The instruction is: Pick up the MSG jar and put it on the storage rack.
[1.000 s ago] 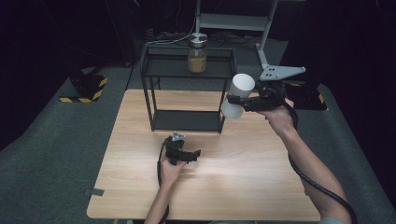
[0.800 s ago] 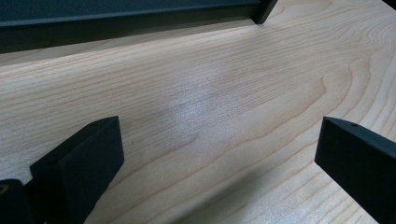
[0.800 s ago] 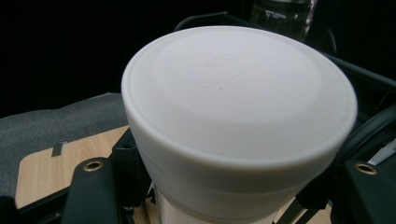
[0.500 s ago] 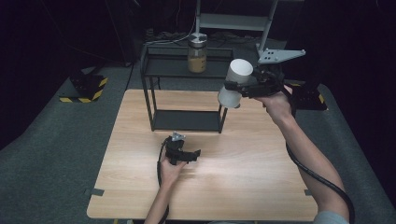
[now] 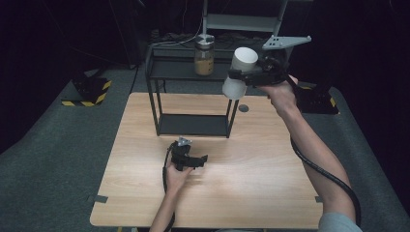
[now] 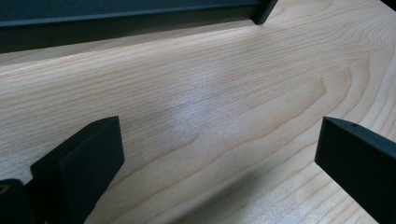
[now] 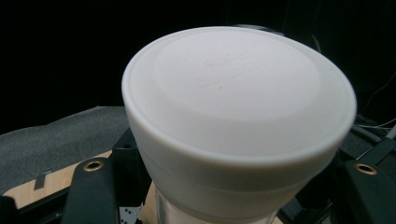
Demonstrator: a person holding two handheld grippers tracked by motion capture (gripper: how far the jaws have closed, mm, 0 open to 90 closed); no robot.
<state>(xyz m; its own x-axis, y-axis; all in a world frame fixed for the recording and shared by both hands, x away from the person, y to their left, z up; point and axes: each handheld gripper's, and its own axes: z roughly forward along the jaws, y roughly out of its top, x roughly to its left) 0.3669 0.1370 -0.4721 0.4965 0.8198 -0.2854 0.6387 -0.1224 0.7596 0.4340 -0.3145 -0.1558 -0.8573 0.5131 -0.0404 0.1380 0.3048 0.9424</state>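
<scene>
A white jar with a broad white lid (image 5: 243,59) hangs in the air, tilted, by the upper right corner of the black metal rack (image 5: 174,72). My right gripper (image 5: 236,77) is shut on its body. In the right gripper view the lid (image 7: 238,88) is close up, with the right gripper (image 7: 224,191) clamped on the jar below it. My left gripper (image 5: 200,161) rests on the wooden table (image 5: 251,183) in front of the rack, held by a hand. Its jaws stand open over bare wood in the left gripper view, with the left gripper (image 6: 219,154) holding nothing.
A glass jar with amber contents (image 5: 204,57) stands on the rack's top shelf. The rack's lower shelf (image 5: 193,124) is bare. A small dark disc (image 5: 243,108) sits on the table right of the rack. A black-and-yellow block (image 5: 87,93) lies on the grey floor at left.
My right gripper has carried the white jar upward and a little leftward, up to the level of the rack's top shelf. The left gripper has stayed in place.
</scene>
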